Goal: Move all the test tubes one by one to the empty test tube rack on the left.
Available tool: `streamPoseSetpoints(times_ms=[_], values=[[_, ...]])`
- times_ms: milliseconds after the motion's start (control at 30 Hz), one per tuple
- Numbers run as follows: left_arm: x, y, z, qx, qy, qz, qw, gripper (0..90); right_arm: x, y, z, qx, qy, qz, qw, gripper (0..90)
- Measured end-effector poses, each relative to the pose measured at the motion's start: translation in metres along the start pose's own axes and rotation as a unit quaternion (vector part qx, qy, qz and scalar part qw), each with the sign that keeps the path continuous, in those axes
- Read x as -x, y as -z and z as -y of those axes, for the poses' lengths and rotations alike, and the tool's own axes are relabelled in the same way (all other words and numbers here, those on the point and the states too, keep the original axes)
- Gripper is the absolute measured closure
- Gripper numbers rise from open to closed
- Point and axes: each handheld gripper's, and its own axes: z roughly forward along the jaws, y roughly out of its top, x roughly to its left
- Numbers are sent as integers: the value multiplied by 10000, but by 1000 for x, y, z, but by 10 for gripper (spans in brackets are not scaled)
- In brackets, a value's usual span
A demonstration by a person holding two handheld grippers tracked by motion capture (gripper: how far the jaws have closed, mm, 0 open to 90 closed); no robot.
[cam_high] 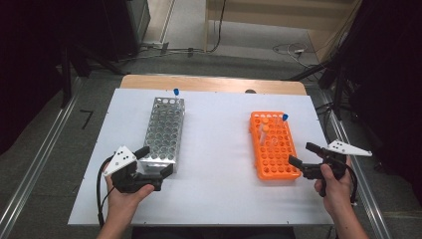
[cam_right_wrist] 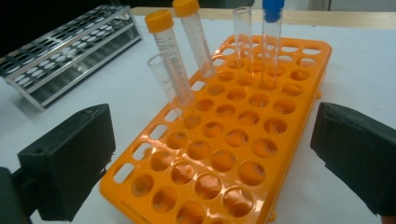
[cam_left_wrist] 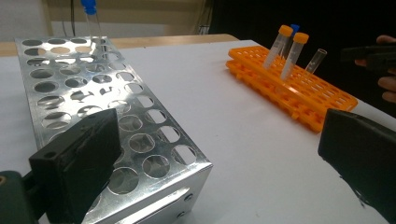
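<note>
A silver metal rack (cam_high: 164, 130) lies on the left of the white table, with one blue-capped tube (cam_high: 176, 92) standing at its far end. My left gripper (cam_high: 155, 160) is open at the rack's near end; its jaws straddle the near corner of the metal rack (cam_left_wrist: 116, 126). An orange rack (cam_high: 272, 145) lies on the right with several tubes at its far end. They are two orange-capped tubes (cam_right_wrist: 168, 56), a blue-capped tube (cam_right_wrist: 271, 37) and clear uncapped ones (cam_right_wrist: 243, 37). My right gripper (cam_high: 302, 153) is open at the near right corner of the orange rack (cam_right_wrist: 224, 154), holding nothing.
The white table top (cam_high: 219, 164) has free room between the two racks. A wooden edge (cam_high: 209, 83) shows at the far side. Grey floor with cables and dark equipment lies beyond the table.
</note>
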Motion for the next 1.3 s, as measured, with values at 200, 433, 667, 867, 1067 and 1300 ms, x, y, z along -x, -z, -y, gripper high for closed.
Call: streamPoseSetpoints(times_ms=[200, 433, 667, 867, 1067, 1300], values=[[0, -3, 1, -22, 27, 47, 10000, 0, 6, -4, -13, 69, -47, 123, 9999, 41], [-1, -6, 3, -49, 31, 54, 10000, 0, 14, -13, -24, 73, -165, 302, 9994, 109], [-1, -6, 3, -65, 51, 30, 10000, 0, 21, -27, -34, 62, -198, 330, 9992, 178], [-3, -4, 2, -41, 91, 1, 9999, 0, 29, -37, -40, 116, -193, 471, 9986, 289], [-3, -4, 3, -34, 112, 2, 9999, 0, 40, -50, -42, -42, -330, 450, 9984, 400], [-2, -5, 3, -48, 120, 11, 9999, 0, 44, -67, -38, -284, -230, 469, 9982, 501]])
